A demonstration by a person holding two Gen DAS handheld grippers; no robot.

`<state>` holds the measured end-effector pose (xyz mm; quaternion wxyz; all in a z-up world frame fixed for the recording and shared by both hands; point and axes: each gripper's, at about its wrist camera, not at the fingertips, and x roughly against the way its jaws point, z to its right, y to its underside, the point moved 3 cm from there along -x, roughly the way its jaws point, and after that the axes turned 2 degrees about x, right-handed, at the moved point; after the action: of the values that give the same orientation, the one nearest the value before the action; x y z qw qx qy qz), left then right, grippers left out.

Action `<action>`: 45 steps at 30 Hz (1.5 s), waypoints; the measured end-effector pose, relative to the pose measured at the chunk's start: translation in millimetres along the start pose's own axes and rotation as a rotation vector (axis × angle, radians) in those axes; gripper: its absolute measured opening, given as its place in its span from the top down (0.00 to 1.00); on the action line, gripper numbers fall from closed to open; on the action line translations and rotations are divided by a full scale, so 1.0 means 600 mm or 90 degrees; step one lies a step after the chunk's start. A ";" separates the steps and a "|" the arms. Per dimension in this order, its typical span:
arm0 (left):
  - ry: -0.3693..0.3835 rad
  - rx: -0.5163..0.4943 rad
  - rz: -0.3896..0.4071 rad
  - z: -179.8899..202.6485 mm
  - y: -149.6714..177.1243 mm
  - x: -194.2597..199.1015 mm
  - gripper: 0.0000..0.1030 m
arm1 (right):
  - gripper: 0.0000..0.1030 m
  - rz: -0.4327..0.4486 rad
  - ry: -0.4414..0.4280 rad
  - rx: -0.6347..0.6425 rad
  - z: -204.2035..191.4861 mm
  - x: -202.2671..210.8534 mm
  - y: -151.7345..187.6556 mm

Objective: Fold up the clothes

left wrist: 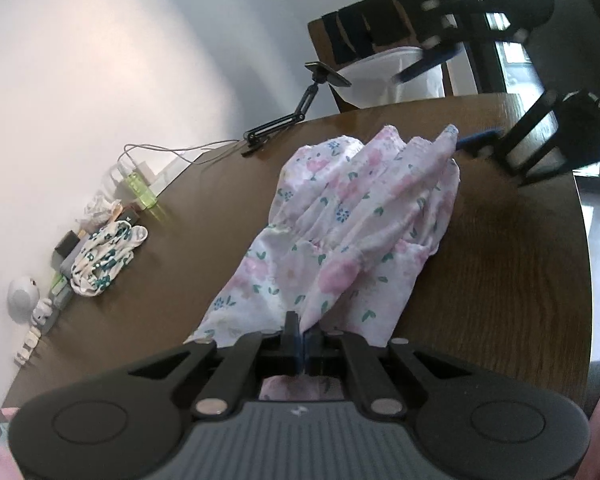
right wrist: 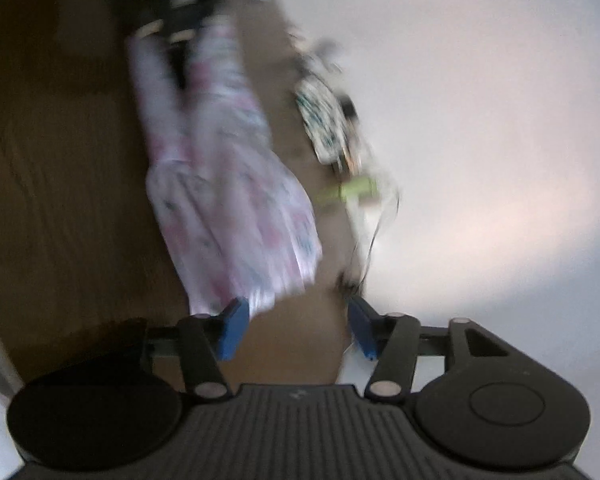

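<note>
Pinched between the closed jaws of the left gripper [left wrist: 303, 340] is the near edge of a floral garment [left wrist: 352, 224], which is spread across the wooden table [left wrist: 500, 272] toward its far side. At that far end the right gripper [right wrist: 296, 330] is seen with its blue fingers [right wrist: 232, 328] parted and nothing gripped between them, the cloth lying just beside one pad. A second patterned cloth [left wrist: 100, 260] is heaped by the wall.

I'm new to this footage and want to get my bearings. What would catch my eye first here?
The pink floral garment stretched across the middle of the dark wooden table, its near edge pinched in the shut left gripper. At its far end the right gripper stands open, nothing between its blue pads. A smaller green-patterned cloth lies among clutter by the wall.
</note>
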<state>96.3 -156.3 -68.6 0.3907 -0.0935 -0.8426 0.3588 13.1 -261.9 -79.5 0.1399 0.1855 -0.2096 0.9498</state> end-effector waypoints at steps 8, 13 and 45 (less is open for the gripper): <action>0.010 0.066 0.057 -0.025 0.008 0.054 0.37 | 0.00 0.117 -0.216 -0.587 0.152 0.036 0.046; -0.019 0.145 0.057 -0.076 0.055 0.133 0.37 | 0.00 0.188 -0.321 -0.666 0.147 -0.006 -0.019; -0.039 -0.044 -0.057 -0.068 0.120 0.134 0.61 | 0.31 0.091 -0.448 -0.842 0.064 -0.135 -0.025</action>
<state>62.9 -47.5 -52.0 0.3768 -0.0585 -0.8694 0.3142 101.6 -281.2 -75.4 0.0848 0.3409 -0.7804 0.5173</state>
